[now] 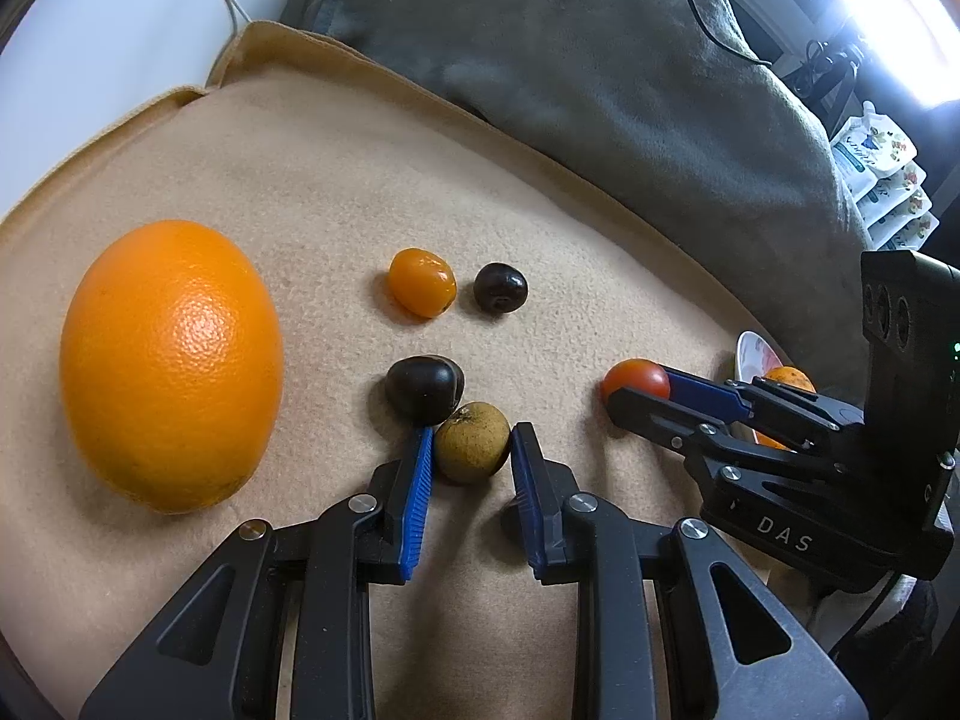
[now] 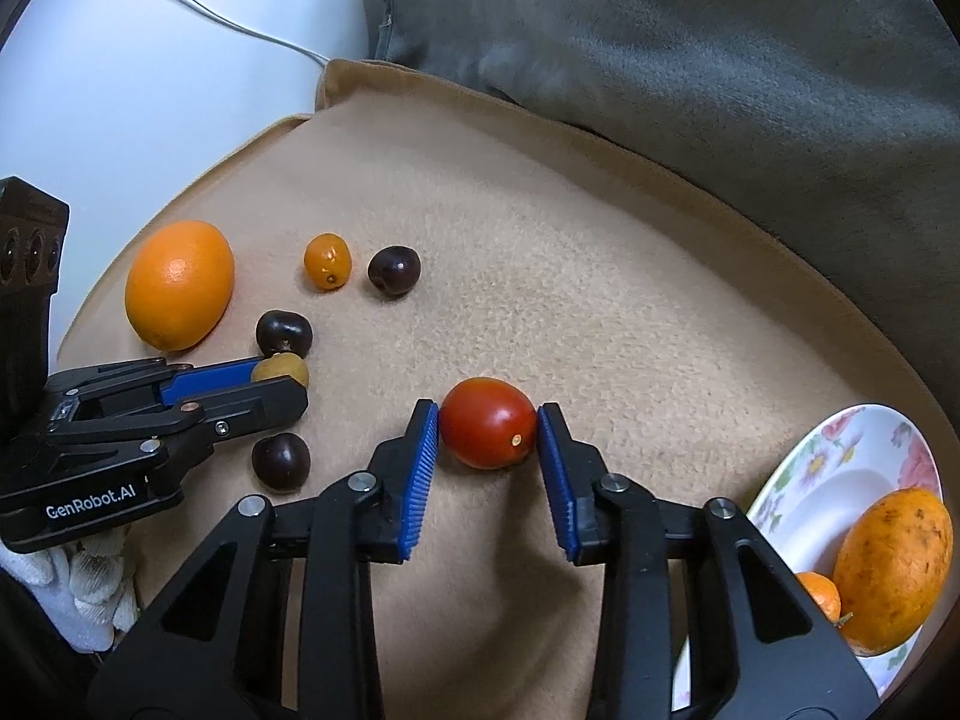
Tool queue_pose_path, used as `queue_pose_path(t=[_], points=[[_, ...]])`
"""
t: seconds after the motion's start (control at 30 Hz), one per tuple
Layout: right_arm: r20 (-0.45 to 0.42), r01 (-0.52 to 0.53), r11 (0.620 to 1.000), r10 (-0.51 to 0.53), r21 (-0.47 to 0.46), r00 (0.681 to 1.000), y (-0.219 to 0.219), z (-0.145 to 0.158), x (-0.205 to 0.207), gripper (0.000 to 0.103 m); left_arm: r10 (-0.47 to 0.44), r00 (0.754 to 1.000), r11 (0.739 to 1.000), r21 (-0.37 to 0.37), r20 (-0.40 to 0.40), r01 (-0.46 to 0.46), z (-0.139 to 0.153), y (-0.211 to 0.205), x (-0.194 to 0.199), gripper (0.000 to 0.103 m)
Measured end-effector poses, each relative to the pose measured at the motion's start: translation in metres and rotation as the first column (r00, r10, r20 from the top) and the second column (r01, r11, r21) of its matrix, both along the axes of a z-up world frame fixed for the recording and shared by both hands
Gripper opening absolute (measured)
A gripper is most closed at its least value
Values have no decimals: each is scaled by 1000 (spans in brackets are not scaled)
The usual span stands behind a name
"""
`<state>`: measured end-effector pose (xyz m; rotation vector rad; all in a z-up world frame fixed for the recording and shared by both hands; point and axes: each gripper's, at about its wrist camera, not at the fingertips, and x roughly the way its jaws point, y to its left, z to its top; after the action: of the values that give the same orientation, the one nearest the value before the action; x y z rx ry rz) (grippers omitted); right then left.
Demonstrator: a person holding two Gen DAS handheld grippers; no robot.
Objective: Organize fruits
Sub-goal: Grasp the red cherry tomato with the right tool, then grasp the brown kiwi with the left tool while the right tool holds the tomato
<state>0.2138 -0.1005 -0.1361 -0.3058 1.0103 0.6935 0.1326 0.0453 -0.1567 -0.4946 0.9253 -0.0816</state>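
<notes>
On the tan blanket (image 2: pixel 600 276) most fruit remains unsorted: orange (image 1: pixel 171 363), kumquat (image 1: pixel 421 290), dark cherries (image 2: pixel 283 333). Only a mango (image 2: pixel 894 567) and a small orange fruit lie on the plate (image 2: pixel 798 480). Left claw (image 1: pixel 470 468) grasps a longan (image 1: pixel 471 443); right claw (image 2: pixel 487 459) brackets the tomato (image 2: pixel 487 422), pads seemingly touching.

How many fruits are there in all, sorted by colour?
Orange: 4, large orange, kumquat, two on the plate.
Dark purple: 3.
Red: 1, tomato.
Brown: 1.
Total: 9
</notes>
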Motion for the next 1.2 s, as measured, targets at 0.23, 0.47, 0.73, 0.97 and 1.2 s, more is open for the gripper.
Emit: queue_pose_path(t=[0.23, 0.47, 0.73, 0.97, 1.2], points=[[10, 8, 1000, -8, 8, 1000, -2, 0, -2, 35, 2, 1000, 1000, 3, 3, -2, 2, -1, -2, 24], [25, 13, 1000, -13, 15, 1000, -5, 5, -7, 35, -1, 1000, 1000, 11, 10, 1, 5, -1, -5, 24], [46, 22, 999, -23, 34, 999, -10, 18, -15, 35, -5, 1000, 1000, 19, 27, 4, 12, -3, -12, 24], [70, 34, 998, -37, 51, 997, -19, 28, -27, 35, -14, 999, 1000, 21, 48, 13, 21, -9, -19, 24], [95, 56, 995, -64, 76, 993, -38, 43, -43, 35, -34, 997, 999, 22, 73, 33, 32, -17, -24, 24]])
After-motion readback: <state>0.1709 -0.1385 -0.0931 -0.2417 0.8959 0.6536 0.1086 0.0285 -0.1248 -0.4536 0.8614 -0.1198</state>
